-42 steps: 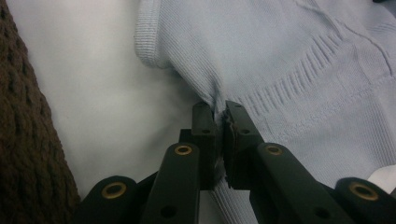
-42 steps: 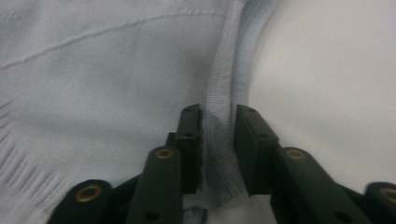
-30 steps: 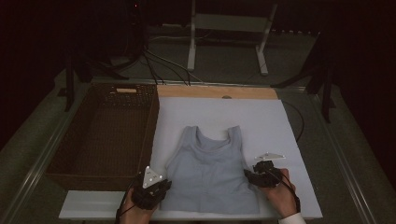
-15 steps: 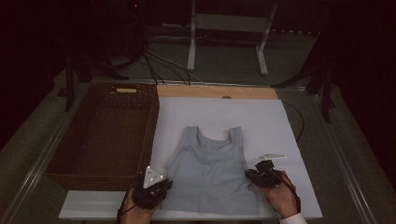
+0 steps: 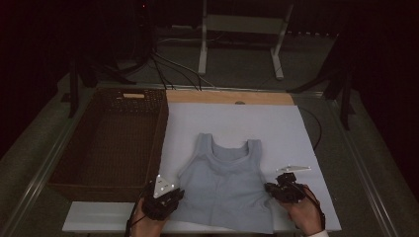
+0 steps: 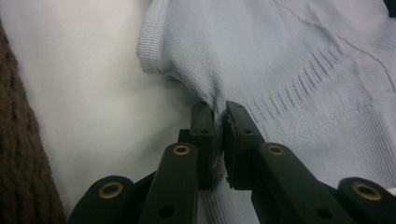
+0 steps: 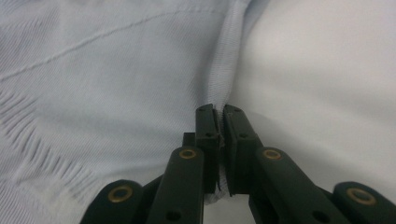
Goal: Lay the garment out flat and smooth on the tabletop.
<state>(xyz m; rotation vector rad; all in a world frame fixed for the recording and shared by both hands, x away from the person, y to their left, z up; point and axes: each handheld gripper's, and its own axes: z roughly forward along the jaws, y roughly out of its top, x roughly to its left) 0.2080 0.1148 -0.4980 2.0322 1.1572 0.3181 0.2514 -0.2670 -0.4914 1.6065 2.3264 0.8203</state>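
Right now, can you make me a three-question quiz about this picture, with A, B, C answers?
1. Where is the wicker basket?
A. left of the tank top
B. on top of it
C. right of it

2. What colour is the tank top?
A. red
B. light blue
C. black

3. What is the left gripper doing?
A. hanging open above the table
C. lying in the basket
B. pinching the top's side edge

Answers:
1 A, the high view shows the basket beside the white board, left of the top.
2 B, the knit looks pale blue in every view.
3 B, its jaws are shut on a fold of fabric; the right gripper pinches the other side edge.
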